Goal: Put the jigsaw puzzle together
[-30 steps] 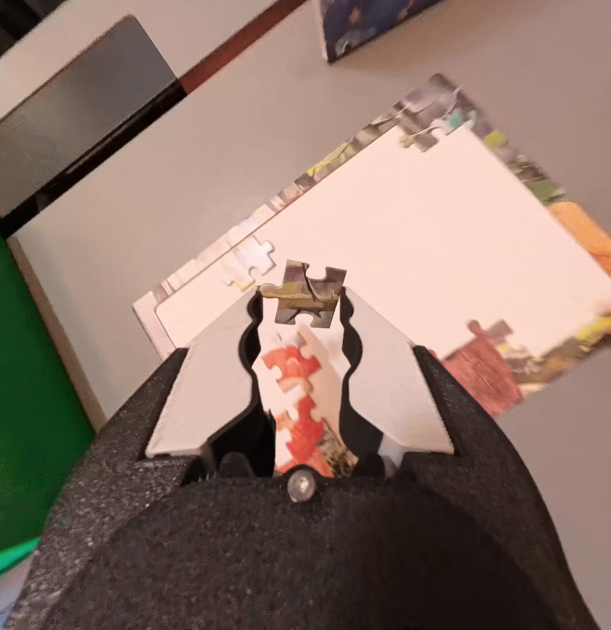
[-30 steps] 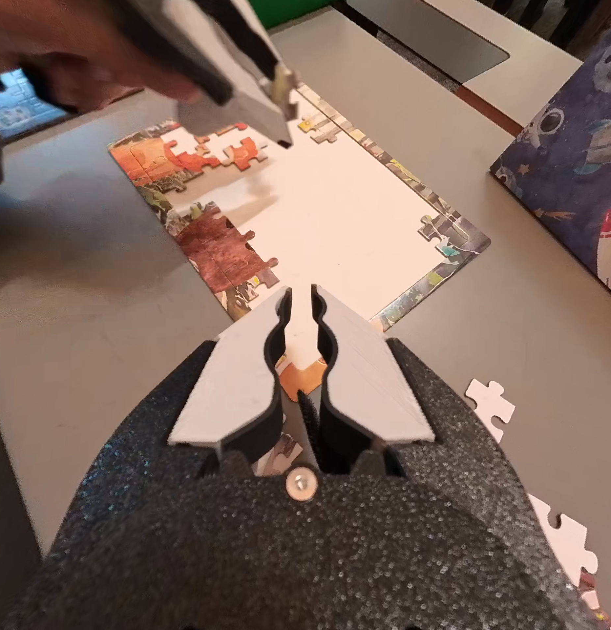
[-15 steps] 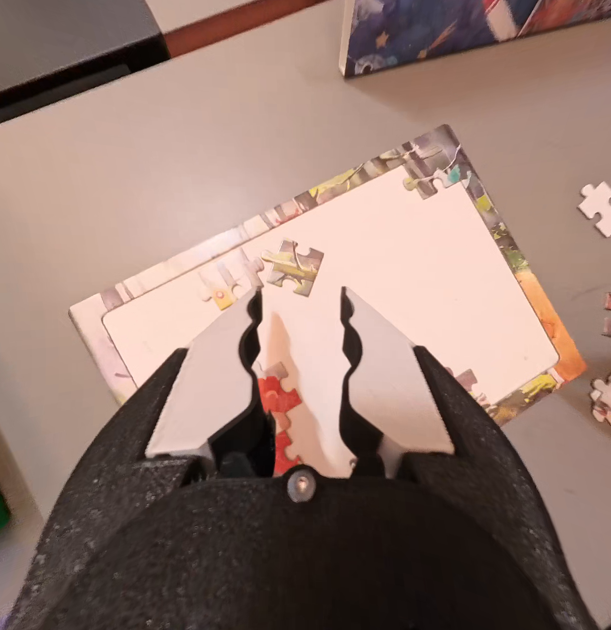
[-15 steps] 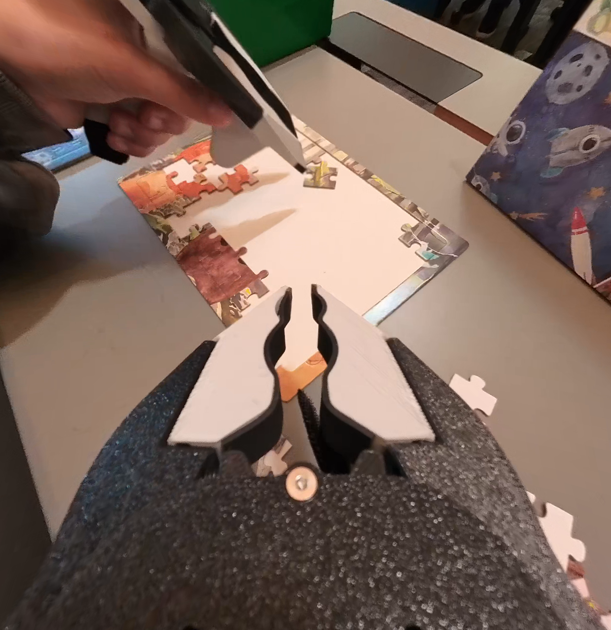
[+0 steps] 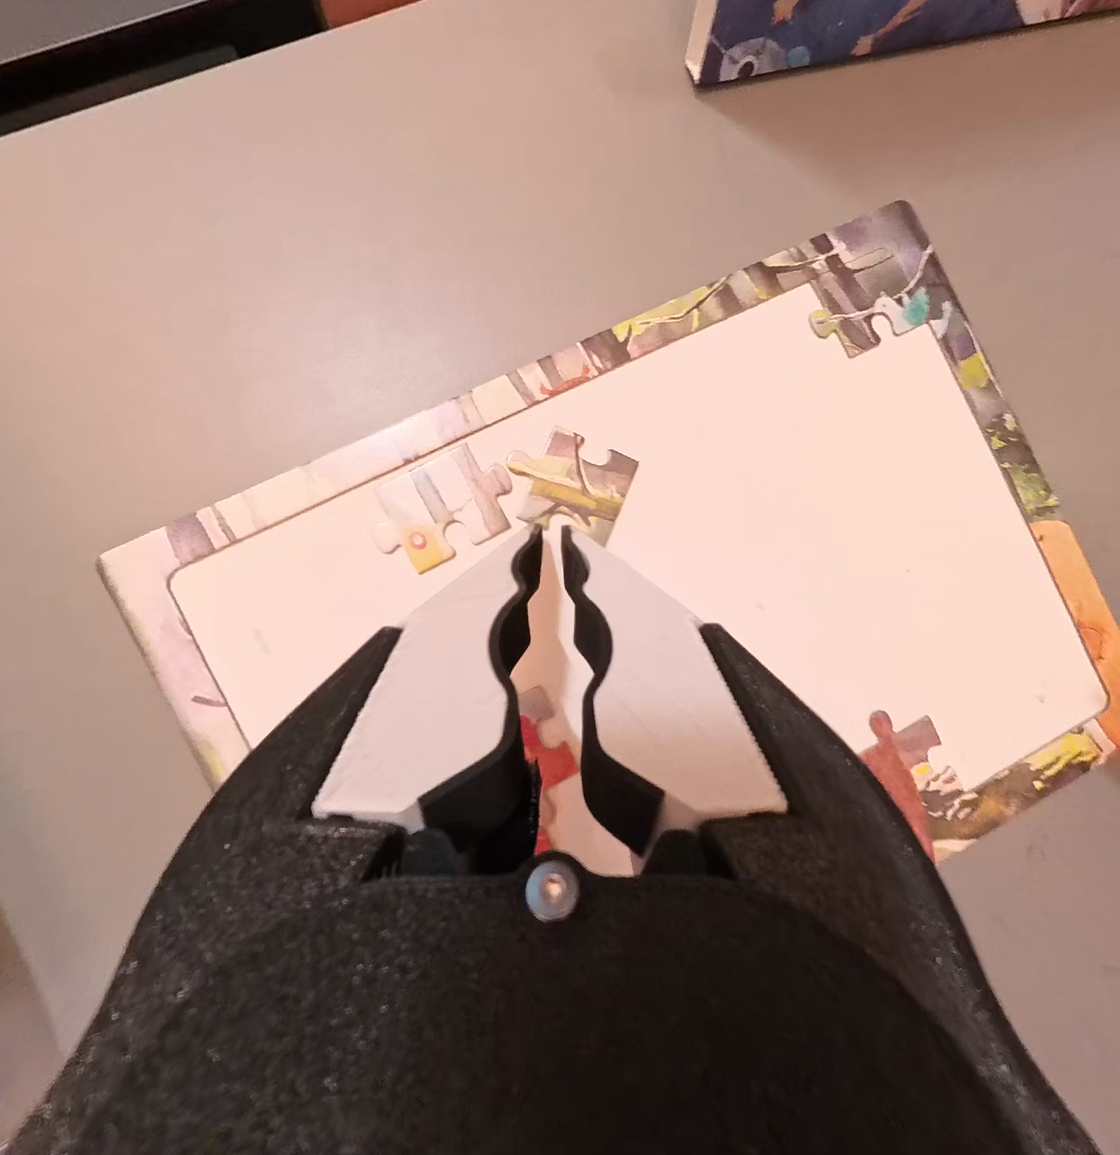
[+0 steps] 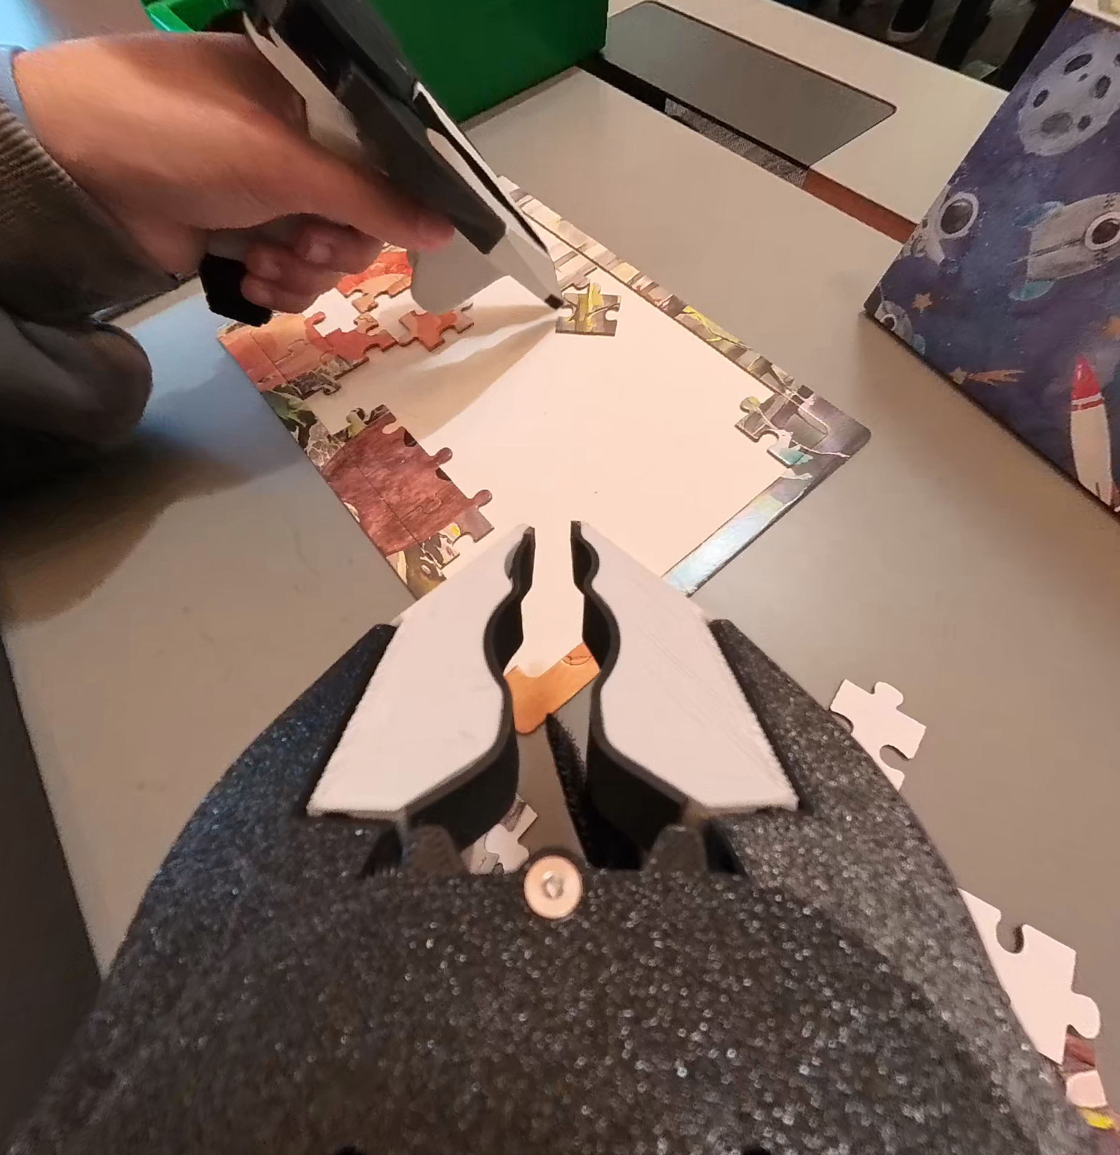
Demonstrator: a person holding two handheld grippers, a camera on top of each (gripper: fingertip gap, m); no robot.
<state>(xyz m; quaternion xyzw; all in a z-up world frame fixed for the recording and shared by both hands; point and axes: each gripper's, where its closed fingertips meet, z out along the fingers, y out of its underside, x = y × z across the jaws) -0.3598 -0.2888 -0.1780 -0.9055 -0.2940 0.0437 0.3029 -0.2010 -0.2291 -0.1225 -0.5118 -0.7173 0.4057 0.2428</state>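
The puzzle tray (image 5: 795, 531) has a coloured border and a white floor, and it also shows in the right wrist view (image 6: 607, 437). A green-yellow piece (image 5: 573, 484) lies flat on it by the far border, next to a pale piece (image 5: 442, 506). My left gripper (image 5: 548, 531) is shut and empty, its tips touching that piece's near edge; the right wrist view shows it too (image 6: 554, 301) at the piece (image 6: 592, 309). My right gripper (image 6: 552, 531) is nearly closed, empty, above the tray's near corner. Red pieces (image 6: 357, 337) and a brown cluster (image 6: 407, 487) sit joined in the tray.
A corner piece (image 6: 776, 431) sits at the tray's right corner. Loose face-down white pieces (image 6: 876, 725) lie on the grey table at the right. A puzzle box with a space picture (image 6: 1032, 250) stands at the far right. A person's hand (image 6: 201, 169) holds the left gripper.
My left gripper let go of the green-yellow piece onto the tray beside the pale piece, then closed with its tips at the piece's edge. My right gripper barely moved.
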